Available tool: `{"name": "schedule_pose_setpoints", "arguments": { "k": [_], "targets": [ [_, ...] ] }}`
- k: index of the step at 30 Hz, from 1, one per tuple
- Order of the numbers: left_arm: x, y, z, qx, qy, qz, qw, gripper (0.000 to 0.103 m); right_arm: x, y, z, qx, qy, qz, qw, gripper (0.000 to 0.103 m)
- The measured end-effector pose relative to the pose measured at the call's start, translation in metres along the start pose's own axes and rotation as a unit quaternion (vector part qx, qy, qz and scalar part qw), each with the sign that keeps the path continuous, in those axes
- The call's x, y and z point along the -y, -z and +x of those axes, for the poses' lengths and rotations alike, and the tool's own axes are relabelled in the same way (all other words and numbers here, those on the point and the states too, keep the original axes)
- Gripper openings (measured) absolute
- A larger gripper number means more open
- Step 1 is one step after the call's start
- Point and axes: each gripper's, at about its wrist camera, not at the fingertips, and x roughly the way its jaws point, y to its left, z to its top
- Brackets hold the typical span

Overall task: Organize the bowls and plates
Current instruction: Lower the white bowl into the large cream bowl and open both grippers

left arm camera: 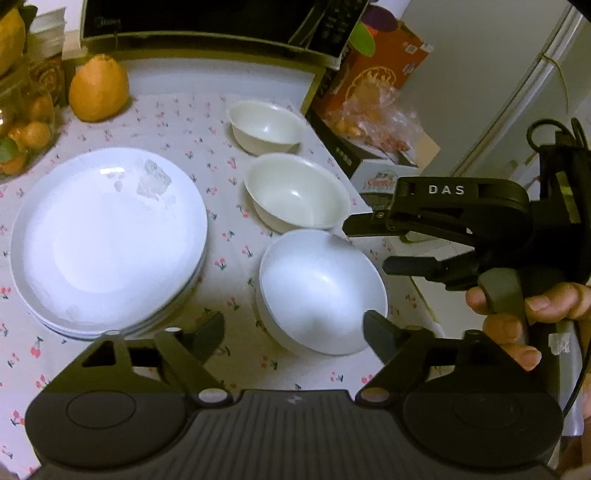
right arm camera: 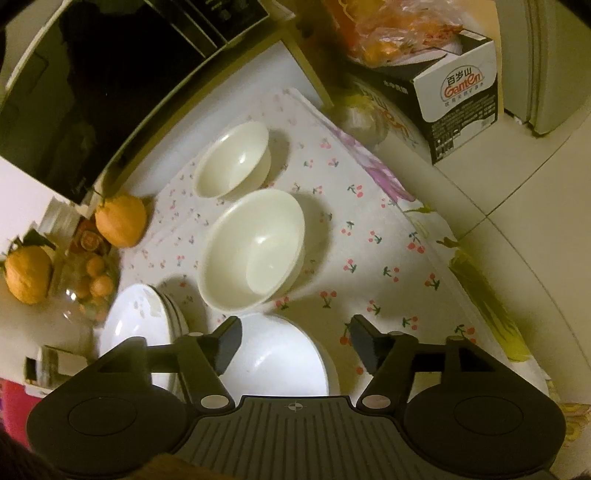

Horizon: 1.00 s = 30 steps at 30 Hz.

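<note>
A stack of white plates (left arm camera: 107,240) (right arm camera: 140,325) lies on the cherry-print tablecloth (left arm camera: 229,266). To its right stand three bowls in a row: a small cream bowl (left arm camera: 264,125) (right arm camera: 232,160) farthest, a larger cream bowl (left arm camera: 295,194) (right arm camera: 255,251), and a white bowl (left arm camera: 321,291) (right arm camera: 277,354) nearest. My left gripper (left arm camera: 293,332) is open, its fingers spread either side of the white bowl's near rim. My right gripper (right arm camera: 295,343) (left arm camera: 376,245) is open too, at the same bowl's right rim, held by a hand (left arm camera: 517,306). Neither holds anything.
A black microwave (left arm camera: 203,18) stands at the back. A large orange fruit (left arm camera: 99,88) and a glass jar of small oranges (left arm camera: 26,136) sit at the left. Cardboard boxes (left arm camera: 373,74) (right arm camera: 458,107) crowd the right, where the table edge (right arm camera: 480,295) drops to tiled floor.
</note>
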Motion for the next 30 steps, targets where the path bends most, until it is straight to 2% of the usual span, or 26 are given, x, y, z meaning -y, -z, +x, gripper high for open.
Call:
{"name": "schedule_pose_setpoints", "arguments": {
  "k": [5,10,16,21,23,30],
  "targets": [
    [0.0,-0.016,0.0,0.011,-0.021,-0.001,0.9997,0.096,0.009,-0.005,0.0,0.007,-0.024,0.034,0.999,0.078],
    [-0.006,-0.037,0.002,0.031,-0.053,-0.001,0.9981,0.099,0.02,-0.01,0.002,0.017,-0.042,0.076,0.996,0.08],
    [-0.012,-0.062,0.016,0.038,-0.054,-0.002,0.9978,0.098,0.035,-0.016,0.01,0.02,-0.07,0.148,0.986,0.08],
    [-0.015,-0.074,0.026,0.057,-0.036,0.007,0.9977,0.098,0.035,-0.015,0.018,0.015,-0.088,0.187,0.978,0.08],
    [-0.019,-0.076,0.033,0.066,-0.022,-0.001,0.9976,0.093,0.033,-0.016,0.019,0.019,-0.089,0.189,0.978,0.08],
    [-0.023,-0.082,0.06,0.071,-0.02,-0.017,0.9971,0.07,0.033,-0.018,0.025,0.036,-0.086,0.199,0.976,0.08]
  ]
}}
